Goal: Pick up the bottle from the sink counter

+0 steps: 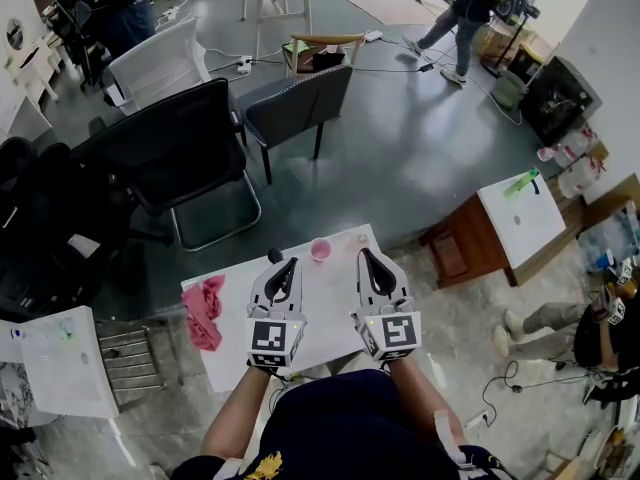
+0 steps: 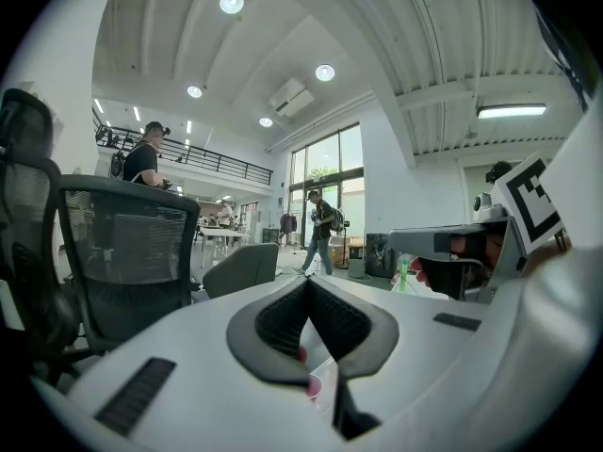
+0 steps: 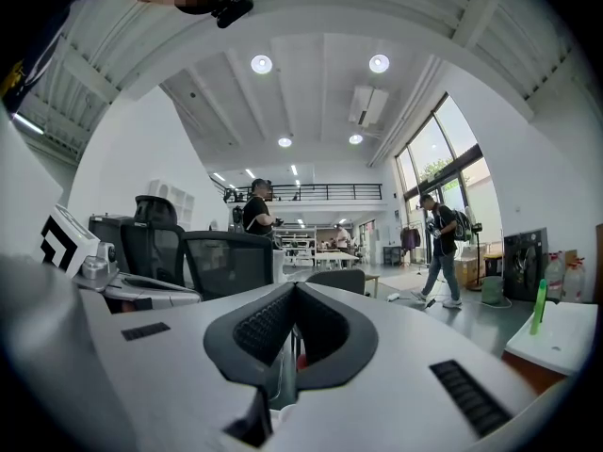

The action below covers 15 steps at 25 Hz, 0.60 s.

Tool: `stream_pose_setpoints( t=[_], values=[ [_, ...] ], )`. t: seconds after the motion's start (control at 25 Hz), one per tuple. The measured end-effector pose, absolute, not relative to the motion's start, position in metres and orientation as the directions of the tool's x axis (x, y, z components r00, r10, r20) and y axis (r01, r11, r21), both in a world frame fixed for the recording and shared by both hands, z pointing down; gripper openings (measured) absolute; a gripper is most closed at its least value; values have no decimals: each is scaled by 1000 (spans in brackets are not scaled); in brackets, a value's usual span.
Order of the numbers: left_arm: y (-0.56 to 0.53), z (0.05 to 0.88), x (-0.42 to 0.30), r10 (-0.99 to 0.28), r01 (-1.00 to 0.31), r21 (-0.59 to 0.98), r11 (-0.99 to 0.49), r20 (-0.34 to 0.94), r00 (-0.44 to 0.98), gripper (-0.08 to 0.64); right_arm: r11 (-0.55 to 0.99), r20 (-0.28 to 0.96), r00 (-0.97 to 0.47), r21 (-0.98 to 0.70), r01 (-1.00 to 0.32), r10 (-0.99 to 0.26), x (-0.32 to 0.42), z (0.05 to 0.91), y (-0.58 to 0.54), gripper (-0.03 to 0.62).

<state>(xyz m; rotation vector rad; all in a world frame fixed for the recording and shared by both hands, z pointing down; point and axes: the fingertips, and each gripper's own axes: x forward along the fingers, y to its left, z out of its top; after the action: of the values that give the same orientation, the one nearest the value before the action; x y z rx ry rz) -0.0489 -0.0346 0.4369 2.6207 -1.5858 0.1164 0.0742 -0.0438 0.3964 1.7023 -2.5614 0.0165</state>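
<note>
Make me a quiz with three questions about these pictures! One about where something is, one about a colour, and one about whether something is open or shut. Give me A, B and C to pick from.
1. Where is the green bottle?
A. On the white sink counter
B. On the floor
C. On a chair seat

2. What colour is the little cup on the table?
A. Blue
B. Pink
C. Yellow

3. How are the right gripper's fingers?
A. Wide open
B. Clamped on the bottle
C. Shut, with nothing held

Answers:
1 A: the bottle is on the sink counter, off to the right of the table.
2 B: the cup near the table's far edge is plainly pink.
3 C: in the right gripper view the fingers meet at their tips with nothing gripped.
</note>
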Motion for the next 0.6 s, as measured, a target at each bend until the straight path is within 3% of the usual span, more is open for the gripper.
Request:
stream_pose_setpoints(
  t=[0.6],
  values=[
    [-52, 452, -41, -875, -886, 43, -462, 144, 463, 17, 385, 99, -381, 18, -923, -919, 84, 416, -65, 26]
  ],
)
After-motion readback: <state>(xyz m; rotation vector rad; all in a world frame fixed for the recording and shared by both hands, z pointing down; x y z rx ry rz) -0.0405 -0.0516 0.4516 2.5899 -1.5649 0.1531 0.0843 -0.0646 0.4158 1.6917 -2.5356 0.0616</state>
